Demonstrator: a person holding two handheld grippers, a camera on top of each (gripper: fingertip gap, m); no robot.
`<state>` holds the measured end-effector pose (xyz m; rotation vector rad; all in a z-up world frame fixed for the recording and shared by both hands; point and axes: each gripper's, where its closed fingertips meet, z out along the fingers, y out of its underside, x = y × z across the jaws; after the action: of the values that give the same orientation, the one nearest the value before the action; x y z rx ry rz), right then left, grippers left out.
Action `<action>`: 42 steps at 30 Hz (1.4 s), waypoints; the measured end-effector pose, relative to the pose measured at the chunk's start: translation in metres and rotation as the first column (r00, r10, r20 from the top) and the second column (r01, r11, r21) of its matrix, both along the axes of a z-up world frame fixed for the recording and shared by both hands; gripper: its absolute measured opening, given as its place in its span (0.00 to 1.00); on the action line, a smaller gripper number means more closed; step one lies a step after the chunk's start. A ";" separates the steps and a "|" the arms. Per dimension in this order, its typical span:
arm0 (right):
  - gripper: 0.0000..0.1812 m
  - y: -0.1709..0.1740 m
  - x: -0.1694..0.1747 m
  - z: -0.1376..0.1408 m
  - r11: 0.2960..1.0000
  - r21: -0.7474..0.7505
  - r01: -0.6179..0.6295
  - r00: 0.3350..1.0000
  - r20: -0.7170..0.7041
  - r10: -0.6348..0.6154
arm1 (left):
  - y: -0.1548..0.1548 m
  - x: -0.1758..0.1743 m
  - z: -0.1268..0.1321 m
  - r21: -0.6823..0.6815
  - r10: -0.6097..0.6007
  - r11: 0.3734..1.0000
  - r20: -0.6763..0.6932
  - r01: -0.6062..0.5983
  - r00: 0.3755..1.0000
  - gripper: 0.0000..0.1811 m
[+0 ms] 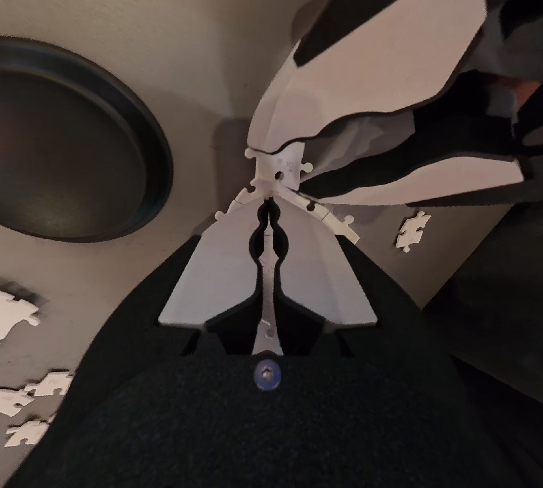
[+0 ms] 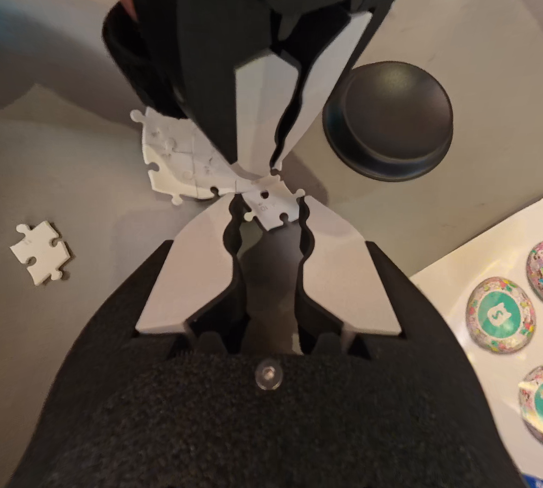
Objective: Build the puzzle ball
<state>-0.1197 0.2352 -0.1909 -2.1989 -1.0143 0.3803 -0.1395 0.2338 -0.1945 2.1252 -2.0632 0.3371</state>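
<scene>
Two hand-held grippers with white fingers and black pads meet tip to tip over a pale grey tabletop (image 2: 88, 179). The left gripper (image 1: 269, 204) has its fingers pressed nearly together, clamping the edge of a curved shell of joined white puzzle pieces (image 2: 179, 156), the part-built puzzle ball; in the right wrist view that shell hangs out to the left of the left gripper's tips, above the table.

The right gripper (image 2: 271, 200) stands with its fingers fairly wide apart, and a single white puzzle piece with a small round hole (image 2: 273, 207) lies between its tips, tilted. This piece touches the rim of the curved shell right at the left gripper's tips. Whether the right gripper's pads actually press on the piece cannot be told; a gap shows on its left side.

One loose white puzzle piece (image 2: 41, 249) lies flat on the table, well apart from the shell. Several more white loose pieces (image 1: 17, 318) lie near the left edge of the left wrist view. A round black dish (image 2: 390, 121) sits on the table beyond the grippers. A white sheet printed with colourful egg-shaped pictures (image 2: 499, 318) lies at the right.
</scene>
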 end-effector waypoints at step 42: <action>0.20 -0.013 -0.011 -0.002 0.899 -0.171 0.402 0.912 -0.011 -0.410 | 0.001 -0.045 0.037 -0.303 0.686 0.710 0.504 -0.636 0.525 0.29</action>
<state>-0.1306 0.2220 -0.1932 -2.4647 -0.4875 0.3278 -0.1849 0.2347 -0.1573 2.9487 -1.2324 1.3101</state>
